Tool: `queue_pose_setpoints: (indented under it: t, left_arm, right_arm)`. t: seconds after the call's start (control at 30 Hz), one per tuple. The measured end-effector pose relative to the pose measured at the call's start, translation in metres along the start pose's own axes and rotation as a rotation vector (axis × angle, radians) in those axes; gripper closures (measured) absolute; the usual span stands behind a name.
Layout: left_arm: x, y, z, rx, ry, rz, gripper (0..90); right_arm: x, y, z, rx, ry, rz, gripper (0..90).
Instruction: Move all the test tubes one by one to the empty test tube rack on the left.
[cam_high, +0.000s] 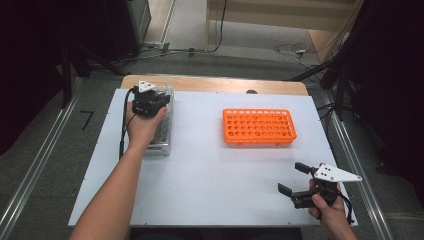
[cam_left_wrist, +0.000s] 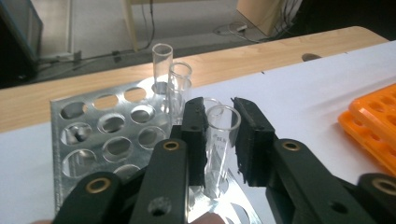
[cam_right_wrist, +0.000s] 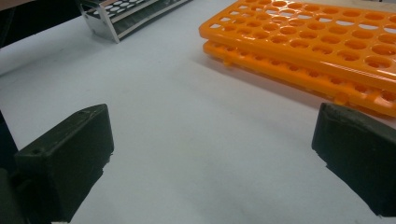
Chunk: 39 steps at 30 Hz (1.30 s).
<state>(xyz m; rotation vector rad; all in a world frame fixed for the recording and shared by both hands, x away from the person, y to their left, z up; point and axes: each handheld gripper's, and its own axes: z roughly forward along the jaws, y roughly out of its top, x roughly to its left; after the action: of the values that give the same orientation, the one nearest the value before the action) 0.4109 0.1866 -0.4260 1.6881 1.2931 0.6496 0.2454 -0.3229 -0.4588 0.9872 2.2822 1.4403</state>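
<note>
Tube (cam_left_wrist: 219, 140) stands upright in the near part of the metal rack (cam_left_wrist: 100, 135) at the table's far left, its long axis vertical, right between the jaws of your left gripper (cam_left_wrist: 218, 135). Those jaws flank it closely, a sliver of gap showing on each side, so you are not pinching it. Two more tubes (cam_left_wrist: 175, 79) stand just beyond. Your right gripper (cam_high: 295, 177) waits near right with jaws spread wide and empty, well apart from the orange rack (cam_high: 259, 126). Faint markings on the tube are unreadable.
</note>
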Motion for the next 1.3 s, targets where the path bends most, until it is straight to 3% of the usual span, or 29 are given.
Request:
queue_pose_setpoints:
  t: [0.1, 0.37, 0.57, 0.93, 1.3]
  left_arm:
    - [-0.001, -0.002, -0.006, -0.015, -0.017, -0.014, 57.6]
    - [-0.014, -0.015, -0.031, -0.024, -0.093, -0.033, 15.2]
    - [-0.030, -0.031, -0.053, -0.041, -0.167, -0.011, 2.3]
    - [-0.051, -0.056, -0.094, -0.109, -0.237, 0.003, 0.0]
    - [-0.061, -0.085, -0.130, -0.132, -0.255, 0.002, 0.0]
  right_arm:
    - [-0.002, -0.001, 0.000, -0.001, -0.001, 0.004, 0.0]
    - [-0.009, -0.002, 0.000, -0.012, -0.010, 0.012, 0.0]
    - [-0.015, -0.003, -0.002, -0.020, -0.021, 0.023, 0.0]
    - [-0.015, -0.001, -0.002, -0.025, -0.020, 0.022, 0.0]
    - [-0.018, -0.002, -0.004, -0.030, -0.031, 0.023, 0.0]
